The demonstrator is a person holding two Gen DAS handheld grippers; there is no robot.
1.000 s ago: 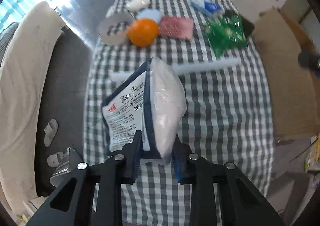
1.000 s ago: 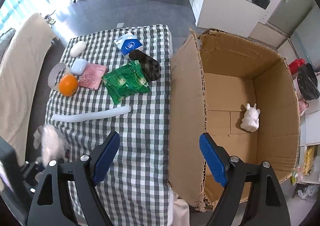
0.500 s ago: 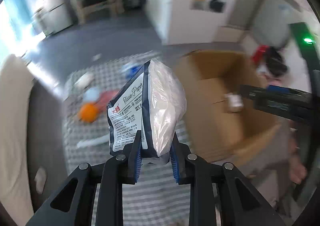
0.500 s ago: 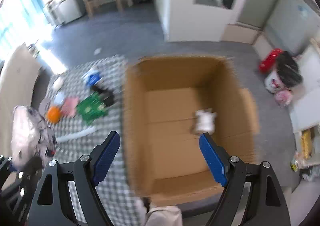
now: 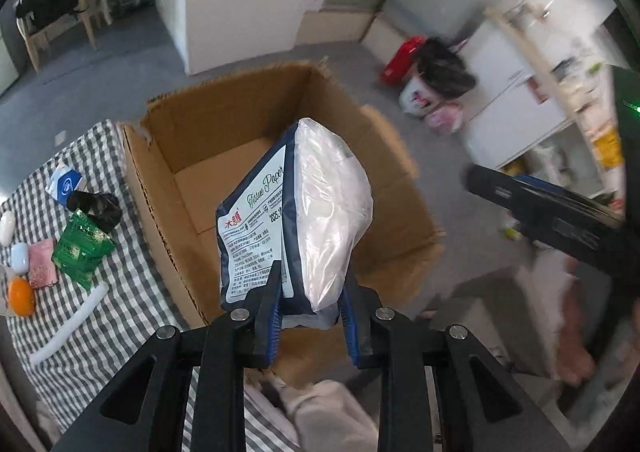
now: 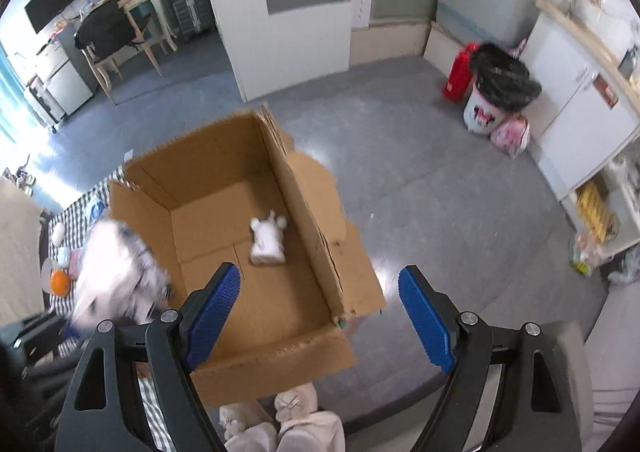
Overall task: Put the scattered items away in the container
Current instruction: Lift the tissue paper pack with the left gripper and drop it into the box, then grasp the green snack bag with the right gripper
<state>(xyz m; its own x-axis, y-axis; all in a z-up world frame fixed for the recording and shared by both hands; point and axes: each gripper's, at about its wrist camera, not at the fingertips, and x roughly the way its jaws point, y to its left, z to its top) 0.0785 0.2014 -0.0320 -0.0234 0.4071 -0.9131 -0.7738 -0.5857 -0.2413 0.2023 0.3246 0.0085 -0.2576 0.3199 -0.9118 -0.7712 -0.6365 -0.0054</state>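
Note:
My left gripper (image 5: pixel 310 310) is shut on a tissue paper pack (image 5: pixel 296 220), navy and white, held upright above the open cardboard box (image 5: pixel 168 156). The pack shows blurred at the box's left wall in the right wrist view (image 6: pixel 116 272). The box (image 6: pixel 312 236) stands beside the checked table and holds a small white figurine (image 6: pixel 267 240). My right gripper (image 6: pixel 318 316) is open and empty, above the box's near right corner.
On the checked table (image 5: pixel 120 292) lie an orange (image 5: pixel 21 296), a green packet (image 5: pixel 82 248), a pink packet (image 5: pixel 41 268), a black object (image 5: pixel 96 204), a blue-white pack (image 5: pixel 64 182) and a white tube (image 5: pixel 68 324). Bags (image 6: pixel 500 92) stand by the far cabinets.
My left gripper carried the tissue pack from over the table to over the box. My right gripper swung right, from over the table edge to over the box's near right corner.

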